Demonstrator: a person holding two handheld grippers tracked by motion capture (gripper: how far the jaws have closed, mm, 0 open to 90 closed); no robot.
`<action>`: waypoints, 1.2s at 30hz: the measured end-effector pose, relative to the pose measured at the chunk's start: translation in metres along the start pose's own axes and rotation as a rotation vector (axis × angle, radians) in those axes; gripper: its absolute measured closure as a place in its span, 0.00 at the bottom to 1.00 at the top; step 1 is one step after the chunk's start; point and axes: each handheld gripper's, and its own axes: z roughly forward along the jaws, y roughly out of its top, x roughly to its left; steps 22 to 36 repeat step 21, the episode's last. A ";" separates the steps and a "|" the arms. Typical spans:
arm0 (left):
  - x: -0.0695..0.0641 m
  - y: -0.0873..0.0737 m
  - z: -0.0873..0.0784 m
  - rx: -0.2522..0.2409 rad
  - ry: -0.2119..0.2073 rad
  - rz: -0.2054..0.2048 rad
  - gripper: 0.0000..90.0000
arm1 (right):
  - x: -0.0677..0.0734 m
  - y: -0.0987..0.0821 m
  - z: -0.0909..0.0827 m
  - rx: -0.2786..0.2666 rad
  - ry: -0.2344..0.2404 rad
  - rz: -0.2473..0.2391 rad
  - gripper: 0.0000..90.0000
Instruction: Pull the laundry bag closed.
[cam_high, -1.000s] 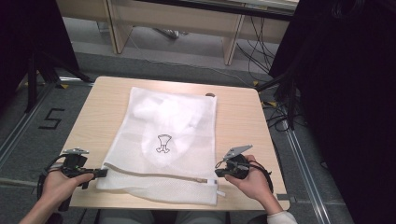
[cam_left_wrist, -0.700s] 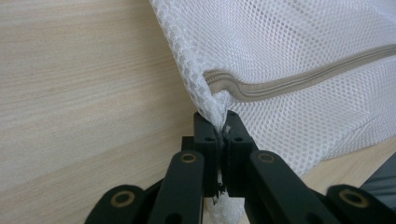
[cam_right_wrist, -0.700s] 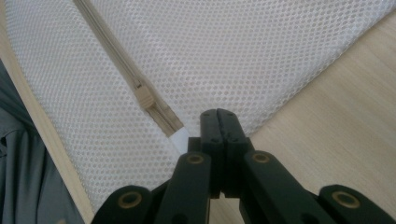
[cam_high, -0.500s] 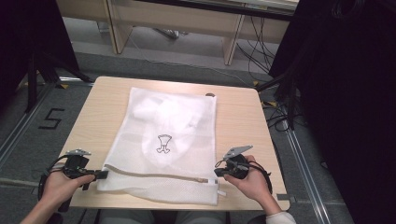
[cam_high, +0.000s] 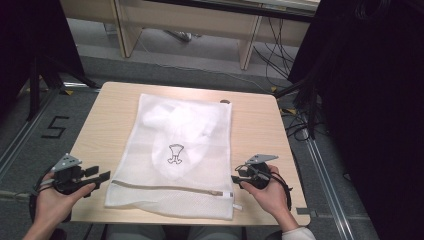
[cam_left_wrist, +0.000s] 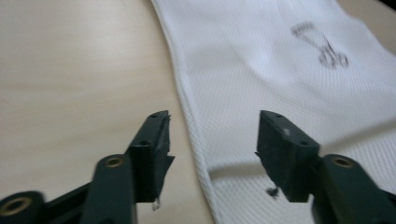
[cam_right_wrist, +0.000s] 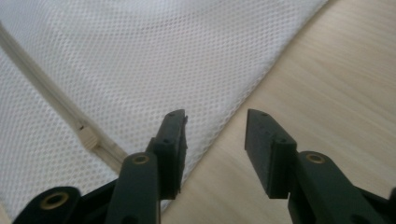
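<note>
- The left claw (cam_high: 102, 176) lay low at the near left corner of the table (cam_high: 260, 125), held in the left hand (cam_high: 57, 200).
- It pointed across the table at the bag (cam_high: 180, 150).
- Its jaws had just been opening and stood wide apart, gripping nothing.
- In the left gripper view, the left claw (cam_left_wrist: 212, 140) sat over the bag's (cam_left_wrist: 280, 79) side edge. One jaw was over bare wood and one over the mesh, and neither pad pressed on it.
- The right claw (cam_high: 235, 178) lay low at the near right side, held in the right hand (cam_high: 270, 195).
- It pointed back at the bag from the other side.
- Its jaws had also just been opening and stood wide apart with nothing in them.
- In the right gripper view, the right claw (cam_right_wrist: 215, 140) sat at the bag's (cam_right_wrist: 140, 60) edge, close to the zip (cam_right_wrist: 86, 135).
- The bag lay flat in the middle of the table, between the two claws.
- The zip (cam_high: 170, 189) ran along the bag's near end, close to the table's near edge.
- A small dark drawing (cam_high: 175, 153) showed on the middle of the bag.
- Bare wood was free on both sides of the bag and past its far end.
- There was little room between the bag and the near edge.
</note>
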 end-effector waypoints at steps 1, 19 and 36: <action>0.001 0.002 -0.003 -0.058 0.035 -0.003 0.43 | -0.002 0.001 -0.002 0.010 -0.004 0.004 0.63; 0.016 -0.001 -0.007 -0.069 0.153 -0.038 0.34 | -0.022 -0.006 -0.007 -0.003 -0.070 0.154 0.56; 0.016 -0.002 -0.006 -0.060 0.149 -0.037 0.34 | -0.022 -0.006 -0.007 -0.002 -0.081 0.154 0.56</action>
